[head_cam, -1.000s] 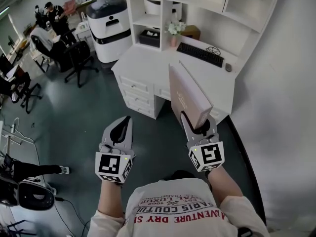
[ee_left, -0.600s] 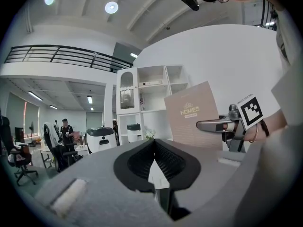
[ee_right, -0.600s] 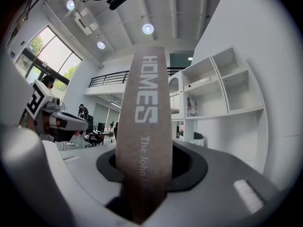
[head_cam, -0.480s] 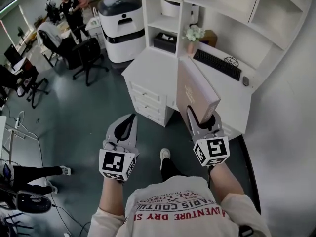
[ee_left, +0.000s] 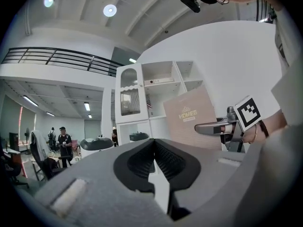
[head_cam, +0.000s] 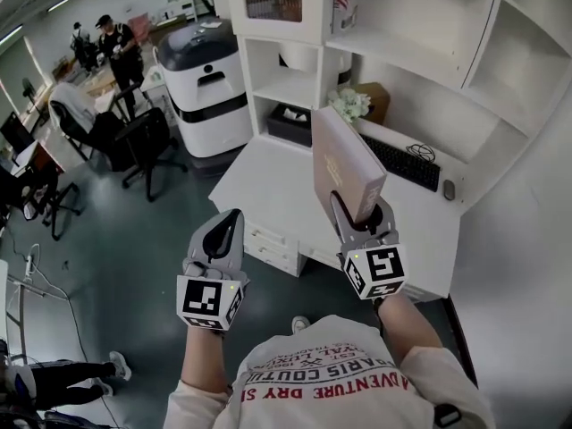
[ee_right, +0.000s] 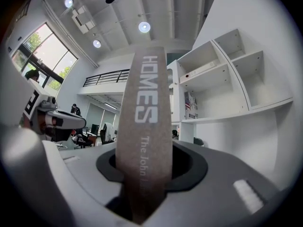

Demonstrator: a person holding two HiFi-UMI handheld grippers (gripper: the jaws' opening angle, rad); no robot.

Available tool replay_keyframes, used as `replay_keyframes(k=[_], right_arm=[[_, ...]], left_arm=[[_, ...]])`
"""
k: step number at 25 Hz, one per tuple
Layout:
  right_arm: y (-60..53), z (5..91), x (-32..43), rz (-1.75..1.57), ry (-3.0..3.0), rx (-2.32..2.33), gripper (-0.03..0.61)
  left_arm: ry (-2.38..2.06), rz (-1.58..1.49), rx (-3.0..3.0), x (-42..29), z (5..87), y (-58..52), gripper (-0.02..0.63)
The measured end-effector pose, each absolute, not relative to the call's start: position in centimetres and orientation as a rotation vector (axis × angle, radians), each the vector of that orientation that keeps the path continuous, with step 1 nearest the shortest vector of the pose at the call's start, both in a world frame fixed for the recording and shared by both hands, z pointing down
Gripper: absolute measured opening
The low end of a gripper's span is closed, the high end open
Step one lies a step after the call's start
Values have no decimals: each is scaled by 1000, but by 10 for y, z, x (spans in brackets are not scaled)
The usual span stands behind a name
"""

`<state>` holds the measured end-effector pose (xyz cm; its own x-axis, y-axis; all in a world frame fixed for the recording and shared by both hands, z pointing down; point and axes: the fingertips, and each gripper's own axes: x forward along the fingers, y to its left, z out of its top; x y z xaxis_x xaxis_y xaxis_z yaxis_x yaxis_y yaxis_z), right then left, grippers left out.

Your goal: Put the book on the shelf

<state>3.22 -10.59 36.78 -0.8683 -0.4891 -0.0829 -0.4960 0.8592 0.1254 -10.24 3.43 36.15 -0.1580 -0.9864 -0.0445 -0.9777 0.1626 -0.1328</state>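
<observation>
A tan hardback book (head_cam: 344, 167) stands on edge in my right gripper (head_cam: 359, 218), which is shut on its lower end; its spine (ee_right: 146, 122) fills the right gripper view, and its cover (ee_left: 193, 118) shows in the left gripper view. The book hangs over the white desk (head_cam: 268, 181), below the white shelf unit (head_cam: 393, 25) with open compartments (ee_right: 222, 79). My left gripper (head_cam: 219, 238) is held beside it at the left, over the floor. Its jaws are closed together with nothing between them (ee_left: 154, 162).
On the desk lie a black keyboard (head_cam: 402, 161), a mouse (head_cam: 448, 189), a flower pot (head_cam: 349, 105) and a dark box (head_cam: 290, 121). A white and black machine (head_cam: 204, 70) stands left of the desk. Office chairs (head_cam: 147, 141) and people (head_cam: 121, 47) are at the far left.
The view has moved closer to the desk and tilted up, showing more of the shelf unit. The book has risen with my right gripper. My left gripper keeps its place alongside.
</observation>
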Motion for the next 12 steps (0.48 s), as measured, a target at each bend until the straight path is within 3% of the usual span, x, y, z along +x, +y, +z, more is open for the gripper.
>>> replay_keyframes(k=[12], right_arm=[[-221,353,-12,297,2960,-975,176]], left_arm=[[2075,-105,-2146,-152,348,-120,6]])
